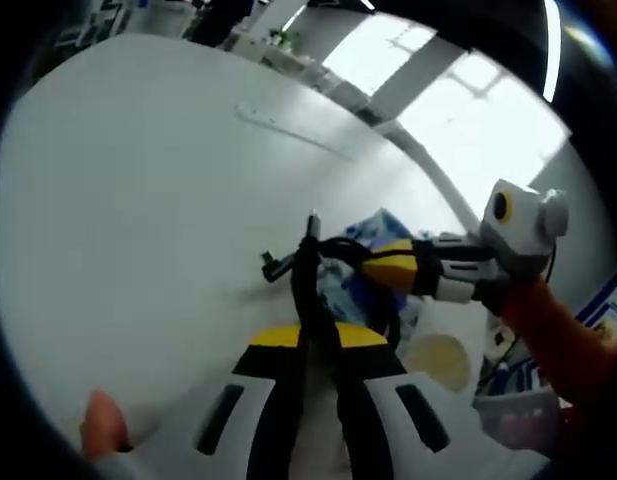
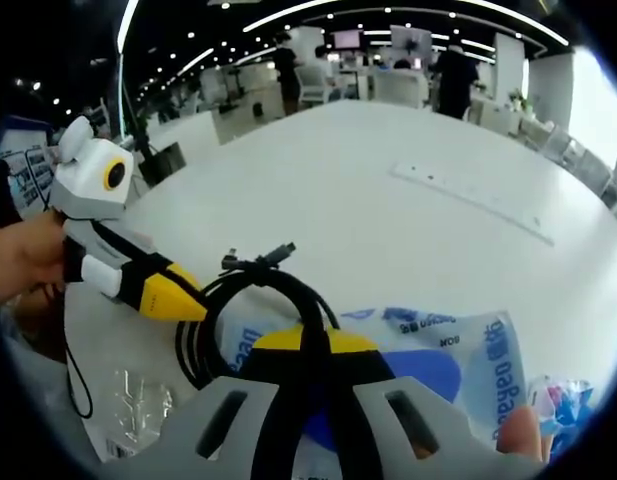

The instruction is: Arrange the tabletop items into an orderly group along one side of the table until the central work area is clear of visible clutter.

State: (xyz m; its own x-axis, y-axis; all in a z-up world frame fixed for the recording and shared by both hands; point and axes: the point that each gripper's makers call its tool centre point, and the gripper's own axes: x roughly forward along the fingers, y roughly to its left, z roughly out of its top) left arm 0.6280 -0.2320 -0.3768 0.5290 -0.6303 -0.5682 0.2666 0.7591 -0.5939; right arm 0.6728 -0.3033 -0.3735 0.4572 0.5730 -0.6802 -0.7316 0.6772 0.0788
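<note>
— cable first: where is it?
— black coiled cable (image 2: 250,300) lies on the white table (image 2: 388,220), its plug ends pointing away from the right gripper (image 2: 314,335). the coil rests partly over a blue-and-white plastic packet (image 2: 458,360).
— and the right gripper's jaws?
— drawn close together, with a strand of the cable running in between them. they look pinched on it.
— the left gripper?
— in the left gripper view, the left gripper (image 1: 315,335) also has its jaws narrowed around a strand of the same cable (image 1: 306,265), with the plug ends sticking up just past the tips. the right gripper (image 1: 403,268) comes in from the right, its yellow tip at the coil, over the packet (image 1: 356,285).
— anything else on the table?
— clear ruler (image 2: 468,195) lies well apart from the cable, farther across the table. a round cream lid (image 1: 440,358) sits near the table's edge, beside the packet.
</note>
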